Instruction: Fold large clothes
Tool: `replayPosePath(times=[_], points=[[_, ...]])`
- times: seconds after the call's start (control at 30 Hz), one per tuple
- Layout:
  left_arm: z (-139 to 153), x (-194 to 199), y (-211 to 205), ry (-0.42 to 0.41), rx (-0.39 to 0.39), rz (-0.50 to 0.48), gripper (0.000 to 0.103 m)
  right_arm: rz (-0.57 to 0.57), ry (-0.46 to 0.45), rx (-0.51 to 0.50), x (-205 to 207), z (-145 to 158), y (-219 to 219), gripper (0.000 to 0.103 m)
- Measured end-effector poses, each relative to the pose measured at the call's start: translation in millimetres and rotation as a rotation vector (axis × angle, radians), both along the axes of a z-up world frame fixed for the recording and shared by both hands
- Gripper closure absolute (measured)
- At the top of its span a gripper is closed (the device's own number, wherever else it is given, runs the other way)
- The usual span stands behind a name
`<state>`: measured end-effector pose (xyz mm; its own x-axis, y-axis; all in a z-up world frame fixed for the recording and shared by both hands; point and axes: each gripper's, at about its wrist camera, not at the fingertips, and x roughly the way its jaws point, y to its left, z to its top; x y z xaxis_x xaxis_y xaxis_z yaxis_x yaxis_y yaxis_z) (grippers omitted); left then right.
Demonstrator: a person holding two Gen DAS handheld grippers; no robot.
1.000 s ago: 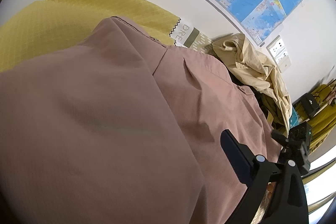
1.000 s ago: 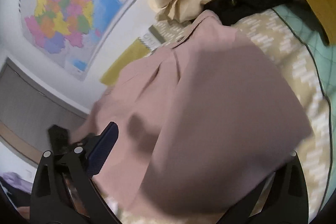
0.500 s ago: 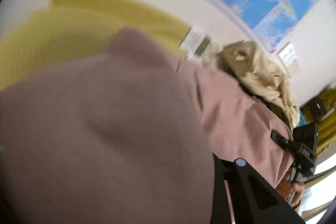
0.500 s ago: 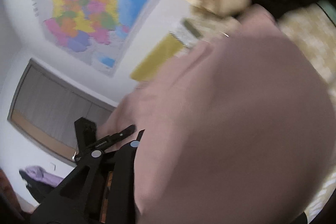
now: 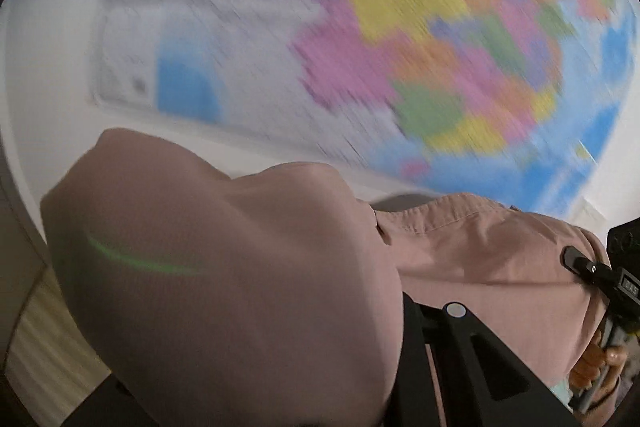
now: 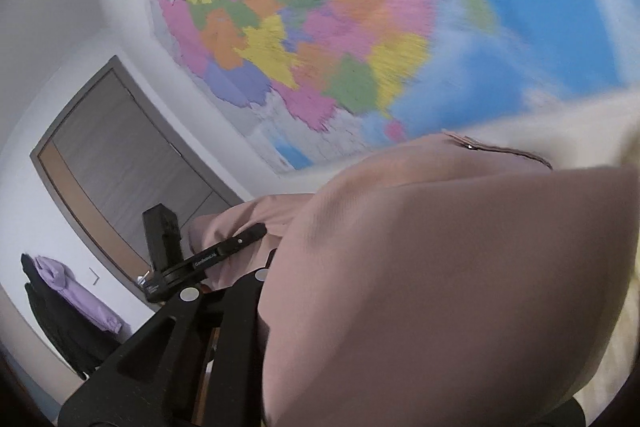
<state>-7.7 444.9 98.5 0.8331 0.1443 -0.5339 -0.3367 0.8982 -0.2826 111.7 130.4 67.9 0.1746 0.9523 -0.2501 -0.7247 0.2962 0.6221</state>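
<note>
Fabric from the pink shirt [image 5: 240,267] is filling the lower half of the left wrist view, bunching up in a big rounded fold right over your left gripper [image 5: 404,307]. Its jaws are standing narrow and are clamping the pink cloth; one black finger is showing beside the fold, while the cloth is covering the other. The shirt's stitched hem is running from that fold across to the right edge, where your right gripper [image 5: 588,269] is pinching the cloth too, with your right hand [image 5: 600,363] wrapping its handle below. You are holding the shirt up in front of a coloured wall map [image 5: 400,27], which is blurring badly in this view.

Seen from the right wrist, the shirt [image 6: 440,267] is again crowding the lower right, ballooning over your right gripper [image 6: 264,279]. Its jaws are closing with the pink fabric between them, and the cloth is hiding the far finger. Just beyond, your left gripper [image 6: 224,247] is gripping a nearby edge of the same shirt, so the garment is hanging between your two tools. Behind it, the map [image 6: 320,27] is spreading across the wall, a grey door [image 6: 132,155] is standing to the left, and a purple garment [image 6: 76,287] is hanging further left. A cream cloth [image 6: 580,131] is blurring at the right edge, behind the shirt.
</note>
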Motion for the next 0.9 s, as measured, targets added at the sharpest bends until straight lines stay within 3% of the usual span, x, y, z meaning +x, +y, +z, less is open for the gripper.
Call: replayPosePath(times=[0.13,0.2,0.33,0.37,0.43,0.47,0.5,0.57,0.6,0.63,0.7,0.73,0.8,0.9], points=[[-8.8,-4.8,57.1,-0.024,-0.003,0.125,0.09,0.09,0.018,0.019,12.5,-18.2,67.5,0.087],[-39.5,-8.8,88.1,0.008,-0.024,0.186,0.089,0.115,0.044,-0.031,14.6,-49.3,101.2,0.087],[-126.7,1.7,125.2,0.224,-0.016,0.283,0.089,0.168,0.174,-0.207,21.8,-130.7,153.9,0.083],[-150.2,1.2,136.8,0.269,-0.065,0.307,0.089,0.171,0.211,-0.26,23.4,-153.3,161.2,0.074],[-168.3,-8.6,152.0,0.243,-0.143,0.324,0.088,0.184,0.251,-0.288,23.1,-175.5,159.6,0.066],[-169.8,-13.8,157.4,0.217,-0.178,0.322,0.088,0.181,0.245,-0.295,23.0,-177.2,154.6,0.057],[-168.4,-15.6,159.4,0.211,-0.185,0.319,0.088,0.168,0.236,-0.296,23.3,-174.9,145.5,0.039],[-164.6,-14.3,159.8,0.218,-0.168,0.309,0.088,0.153,0.227,-0.28,25.6,-164.5,128.8,0.021],[-163.3,-13.1,160.3,0.224,-0.16,0.304,0.088,0.143,0.218,-0.276,27.5,-159.0,117.4,0.021],[-162.6,-9.8,159.4,0.224,-0.159,0.302,0.088,0.139,0.219,-0.268,29.8,-156.7,109.0,0.021],[-161.9,-6.5,162.7,0.23,-0.162,0.298,0.088,0.16,0.269,-0.249,35.3,-158.6,95.2,0.058],[-161.4,-5.0,165.7,0.231,-0.171,0.3,0.088,0.164,0.282,-0.256,36.2,-160.7,94.0,0.085],[-158.4,-7.5,170.5,0.218,-0.187,0.306,0.089,0.181,0.24,-0.25,32.7,-150.0,97.6,0.093],[-153.5,-15.5,178.7,0.178,-0.206,0.347,0.089,0.208,0.144,-0.223,18.9,-130.0,112.7,0.093]])
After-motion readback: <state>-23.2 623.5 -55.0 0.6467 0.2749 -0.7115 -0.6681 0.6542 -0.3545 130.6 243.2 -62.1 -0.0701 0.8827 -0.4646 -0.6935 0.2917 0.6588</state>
